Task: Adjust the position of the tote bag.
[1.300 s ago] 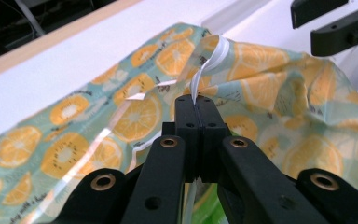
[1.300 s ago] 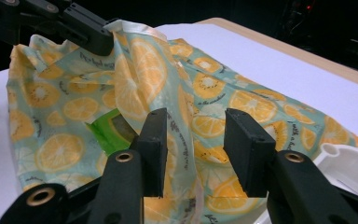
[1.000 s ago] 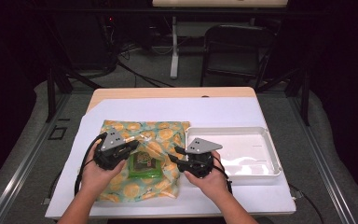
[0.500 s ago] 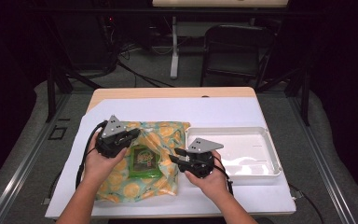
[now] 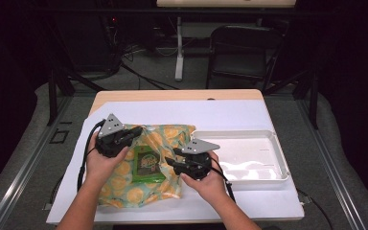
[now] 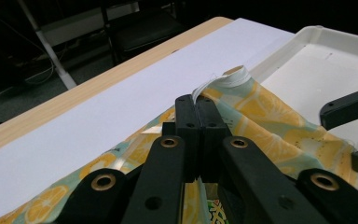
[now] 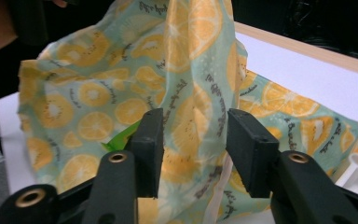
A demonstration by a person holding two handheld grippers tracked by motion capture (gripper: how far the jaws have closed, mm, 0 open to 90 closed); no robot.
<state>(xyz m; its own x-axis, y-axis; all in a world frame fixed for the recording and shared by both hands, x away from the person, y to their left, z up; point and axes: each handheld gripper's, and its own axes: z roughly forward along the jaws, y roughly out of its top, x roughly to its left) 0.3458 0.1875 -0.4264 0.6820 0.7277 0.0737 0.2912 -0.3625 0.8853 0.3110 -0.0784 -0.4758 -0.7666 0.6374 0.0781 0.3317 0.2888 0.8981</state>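
A cloth bag printed with orange slices lies on white paper. A green packet shows in its opening, and its corner peeks out in the right gripper view. My left gripper is shut on the bag's white hem and holds it lifted off the table; the jaws are pressed together. My right gripper is open at the bag's right side. Its jaws have just been opening, and a raised fold of the cloth stands between them without being pinched.
A white plastic tray sits right of the bag, close to my right hand; its rim shows beyond the cloth. The white paper covers most of the wooden table. A chair stands beyond the far edge.
The left gripper has lifted the bag's far left edge, bunching the cloth toward the middle. The right gripper's jaws stand wider; that hand stayed in place.
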